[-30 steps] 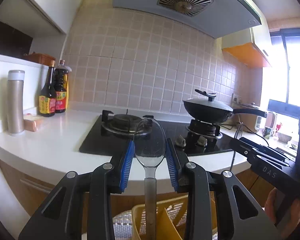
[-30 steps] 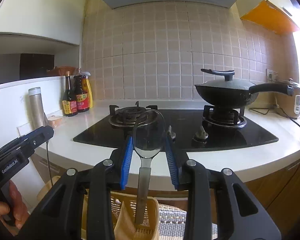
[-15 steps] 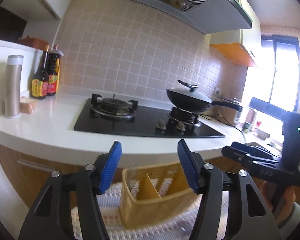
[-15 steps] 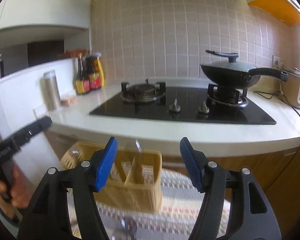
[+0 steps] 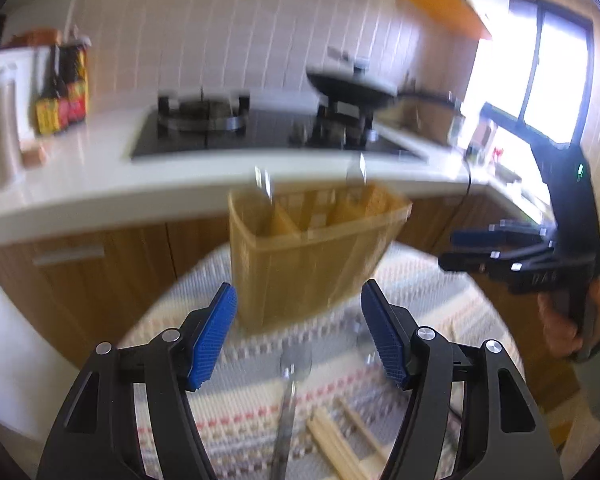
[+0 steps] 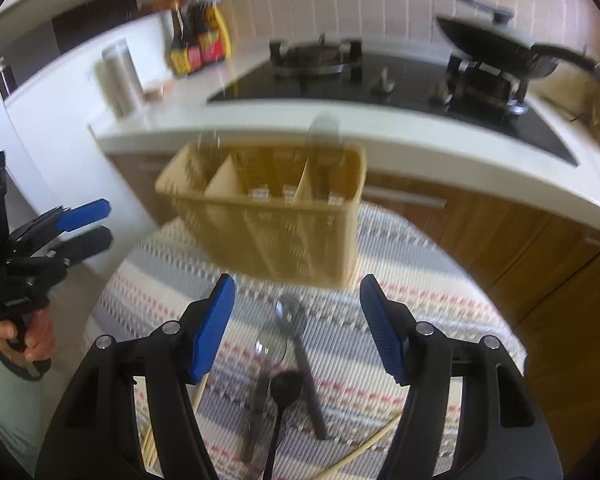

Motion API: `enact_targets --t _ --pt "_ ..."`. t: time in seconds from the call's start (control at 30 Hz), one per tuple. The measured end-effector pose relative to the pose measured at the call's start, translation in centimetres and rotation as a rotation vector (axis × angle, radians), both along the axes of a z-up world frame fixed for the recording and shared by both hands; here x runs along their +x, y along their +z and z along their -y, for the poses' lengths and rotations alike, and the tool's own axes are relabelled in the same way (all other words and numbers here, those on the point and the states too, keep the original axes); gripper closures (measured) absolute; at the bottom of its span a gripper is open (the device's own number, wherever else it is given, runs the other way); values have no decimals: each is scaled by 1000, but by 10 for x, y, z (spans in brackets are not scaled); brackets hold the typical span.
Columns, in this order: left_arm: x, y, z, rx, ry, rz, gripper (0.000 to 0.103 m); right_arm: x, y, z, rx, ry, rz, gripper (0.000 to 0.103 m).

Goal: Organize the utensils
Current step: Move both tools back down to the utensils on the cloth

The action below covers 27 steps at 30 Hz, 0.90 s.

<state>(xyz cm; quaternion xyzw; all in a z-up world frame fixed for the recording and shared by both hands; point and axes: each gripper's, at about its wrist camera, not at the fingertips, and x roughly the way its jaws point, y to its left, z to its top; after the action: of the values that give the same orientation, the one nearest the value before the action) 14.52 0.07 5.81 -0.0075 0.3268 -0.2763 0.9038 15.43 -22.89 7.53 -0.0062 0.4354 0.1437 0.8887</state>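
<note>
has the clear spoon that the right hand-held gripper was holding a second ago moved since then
Yes. The clear spoon has left the right hand-held gripper, whose blue pads are now apart and empty, and stands in the yellow basket, below the stove.

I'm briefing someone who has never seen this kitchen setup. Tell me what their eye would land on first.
First, the yellow slotted plastic utensil basket standing on the striped woven mat below the white countertop, with a couple of spoons already upright in it. Next, the loose spoons and wooden chopsticks lying on the mat. Both blue-padded grippers, left gripper and right gripper, hang open and empty above them.
</note>
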Motion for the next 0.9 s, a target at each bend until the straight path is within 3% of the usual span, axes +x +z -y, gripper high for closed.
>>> enact_targets --t 0.13,0.23,0.33,0.47,0.6,0.77,0.9 --pt "14 -37 9 102 -15 -125 40 16 -31 -7 -7 -6 -124 42" --pt "26 -64 18 158 -38 -205 40 34 -64 -10 36 -7 -254 42" --pt "33 -84 26 203 -57 -251 40 47 -91 -10 80 -23 -323 43" --pt "41 -103 36 266 -78 -297 40 61 -108 -16 88 -31 -347 44" --pt "45 -109 44 322 -85 -302 42 72 -117 -28 47 -23 -367 52" --pt "53 -114 55 362 -105 -329 47 72 -120 -45 -38 -1 -357 55" --pt "55 -116 69 427 -106 -326 47 71 -122 -53 -112 7 -354 69"
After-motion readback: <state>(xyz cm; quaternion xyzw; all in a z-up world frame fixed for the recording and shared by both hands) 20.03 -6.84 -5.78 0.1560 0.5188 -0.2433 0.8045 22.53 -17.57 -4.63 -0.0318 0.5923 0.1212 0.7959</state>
